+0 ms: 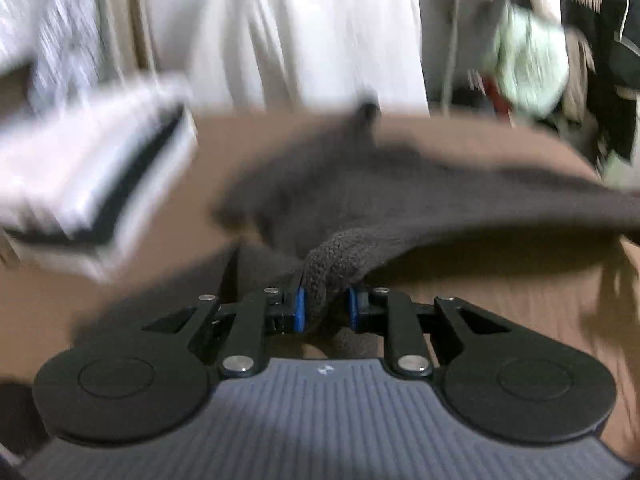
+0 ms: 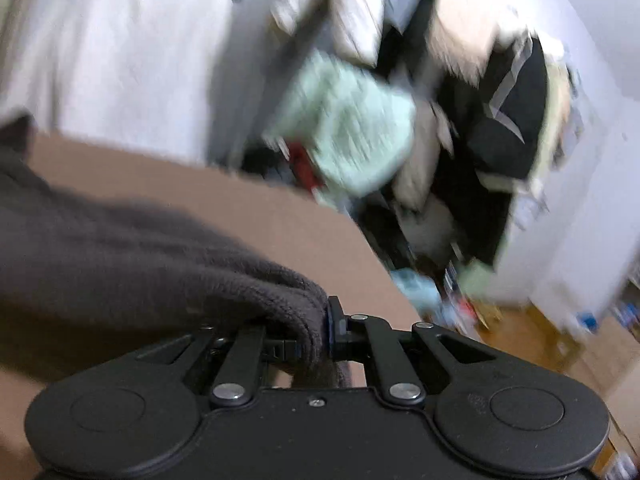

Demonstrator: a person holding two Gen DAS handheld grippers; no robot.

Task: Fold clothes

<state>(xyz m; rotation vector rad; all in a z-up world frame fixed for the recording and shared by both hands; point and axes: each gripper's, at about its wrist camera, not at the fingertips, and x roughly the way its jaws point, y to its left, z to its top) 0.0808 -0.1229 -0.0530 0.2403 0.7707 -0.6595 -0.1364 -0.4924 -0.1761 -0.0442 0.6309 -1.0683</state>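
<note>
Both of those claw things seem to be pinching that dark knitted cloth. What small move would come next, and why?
Probably carry the held edge forward across the brown surface and lay it over the rest. The left gripper and right gripper each pinch the dark knitted garment, whose near edge is lifted while the far part lies flat. Blur limits certainty.

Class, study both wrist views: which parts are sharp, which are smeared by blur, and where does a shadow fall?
Left wrist view: left tongs and the pinched dark brown knitted garment are sharp, background smeared; shadow under the lifted cloth. Right wrist view: right tongs crisp, pale green cloth streaked.
</note>
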